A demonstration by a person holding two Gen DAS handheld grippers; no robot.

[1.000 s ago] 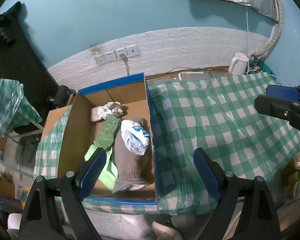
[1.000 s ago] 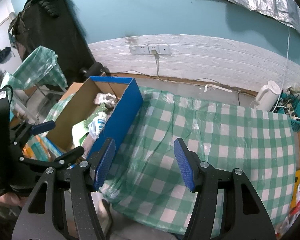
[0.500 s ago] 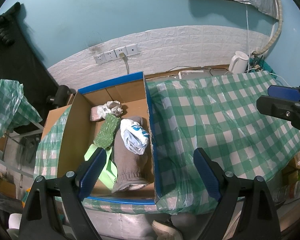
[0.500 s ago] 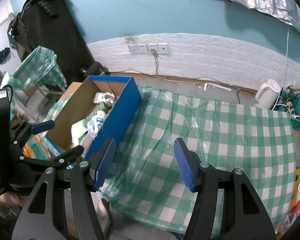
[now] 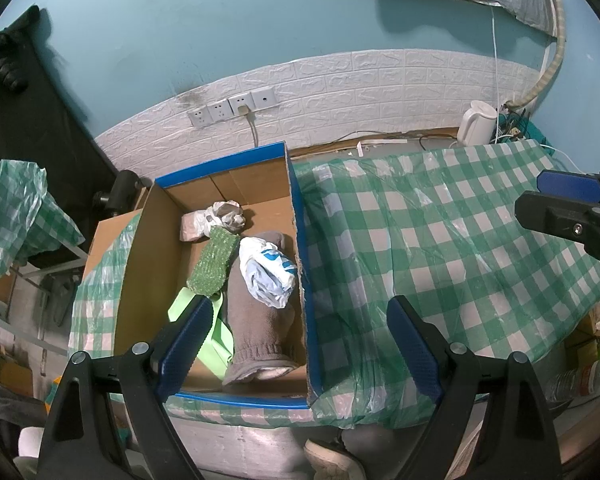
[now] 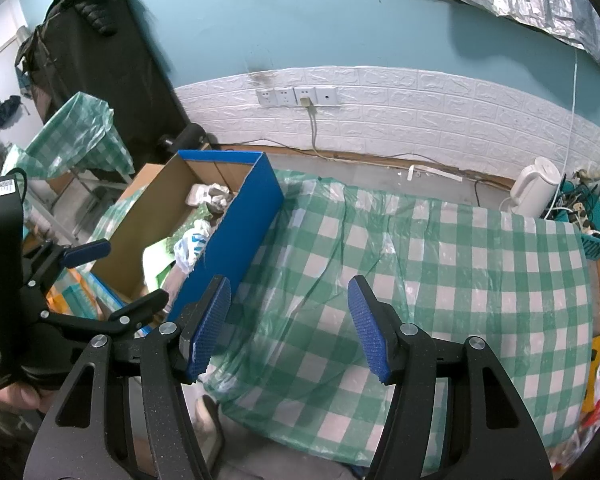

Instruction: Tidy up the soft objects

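A blue-edged cardboard box (image 5: 296, 248) stands at the left end of the table. In it lie a grey-brown knitted sleeve (image 5: 256, 320), a white and blue plastic bag (image 5: 268, 272), a green scrubbing pad (image 5: 214, 264), a light green cloth (image 5: 216, 336) and a crumpled white bag (image 5: 224, 216). My left gripper (image 5: 300, 340) is open and empty, above the box's near right corner. My right gripper (image 6: 290, 326) is open and empty above the green checked tablecloth (image 6: 440, 272). The box also shows in the right wrist view (image 6: 236, 236).
A white kettle (image 6: 536, 186) and a teal basket of cables (image 6: 592, 232) stand at the table's far right. Wall sockets (image 6: 296, 96) with a plugged cable are behind. A second covered stand (image 6: 72, 136) and black clothing are at the left.
Both grippers stay open and empty. The views have shifted only slightly; nothing in the box has moved.
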